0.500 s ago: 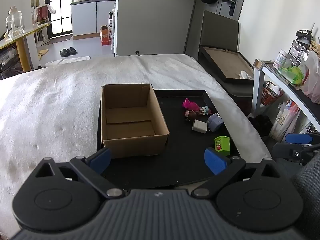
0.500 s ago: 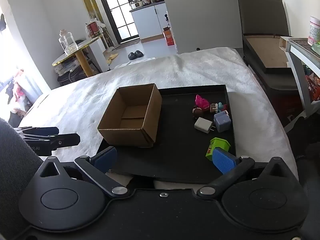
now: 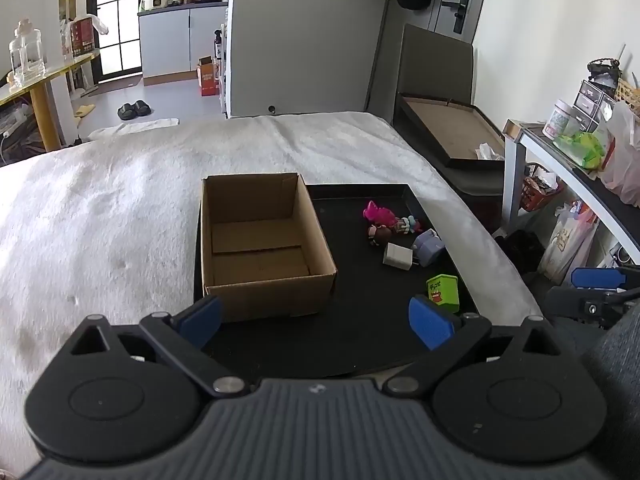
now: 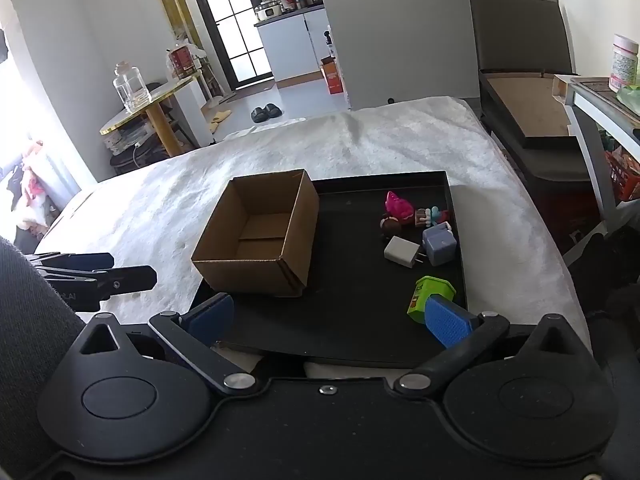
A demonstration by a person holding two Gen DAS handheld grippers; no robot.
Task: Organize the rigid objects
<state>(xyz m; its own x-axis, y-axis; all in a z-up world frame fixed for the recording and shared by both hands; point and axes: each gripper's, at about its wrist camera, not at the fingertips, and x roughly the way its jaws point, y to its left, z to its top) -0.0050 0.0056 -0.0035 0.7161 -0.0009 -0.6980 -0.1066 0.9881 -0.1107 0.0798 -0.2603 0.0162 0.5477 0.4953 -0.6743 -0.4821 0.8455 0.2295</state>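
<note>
Left gripper (image 3: pixel 314 320) and right gripper (image 4: pixel 330 318) both gape wide (holding nothing) above the tray (image 3: pixel 360 344).

Brown box (image 3: pixel 260 240) on black tray (image 3: pixel 360 344) — green cube (image 3: pixel 442 287), pink toy (image 3: pixel 380 214)

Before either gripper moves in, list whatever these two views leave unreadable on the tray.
- Green block: right wrist view, its lower right corner is covered by the right gripper's blue fingertip.
- Small figures behind the white charger: both views, too small and overlapping to tell apart.
- Cardboard box: right wrist view, its near wall hides part of the floor inside.
- Black tray: left wrist view, near edge cut off by the gripper body.
</note>
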